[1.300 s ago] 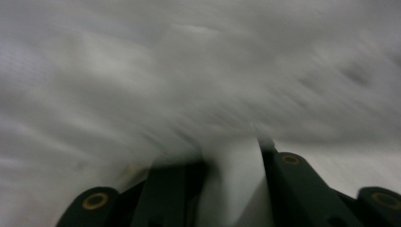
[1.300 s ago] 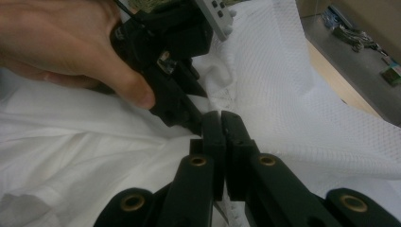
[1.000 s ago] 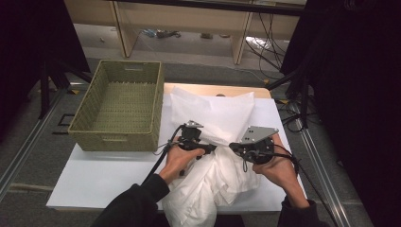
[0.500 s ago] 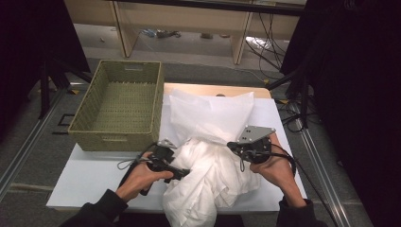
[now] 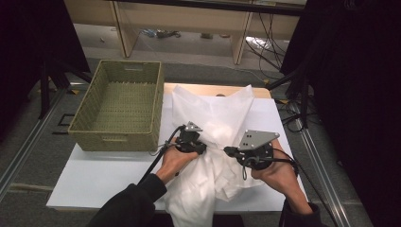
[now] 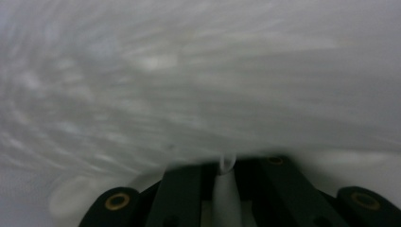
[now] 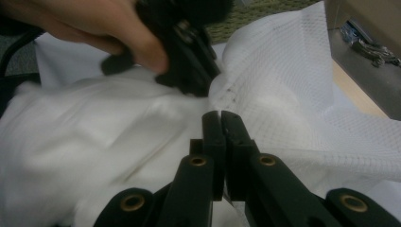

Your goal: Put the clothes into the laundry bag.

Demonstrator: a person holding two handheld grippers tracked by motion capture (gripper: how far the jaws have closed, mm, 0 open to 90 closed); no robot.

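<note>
White mesh cloth (image 5: 213, 142): it lies crumpled in the lower middle of the high view, on the white desk (image 5: 94, 175); its far part is spread flat toward the upper middle, and its near end hangs over the desk's front edge.
Cloth in the gripper views: in the right gripper view a fine grid pattern shows on the cloth (image 7: 283, 85) at the right; the left gripper view is blurred, with cloth (image 6: 198, 85) across the frame.
Left gripper (image 5: 201, 147): at the left edge of the cloth heap, just left of centre. Its jaws have just been closing, and in the left gripper view a thin fold of cloth is pinched between them.
Right gripper (image 5: 228, 151): right of centre, pointing left toward the left gripper; they are near each other. Its jaws are pressed together on a bit of the cloth.
Woven basket (image 5: 118, 137): green, on the left part of the desk, just beside the cloth.
</note>
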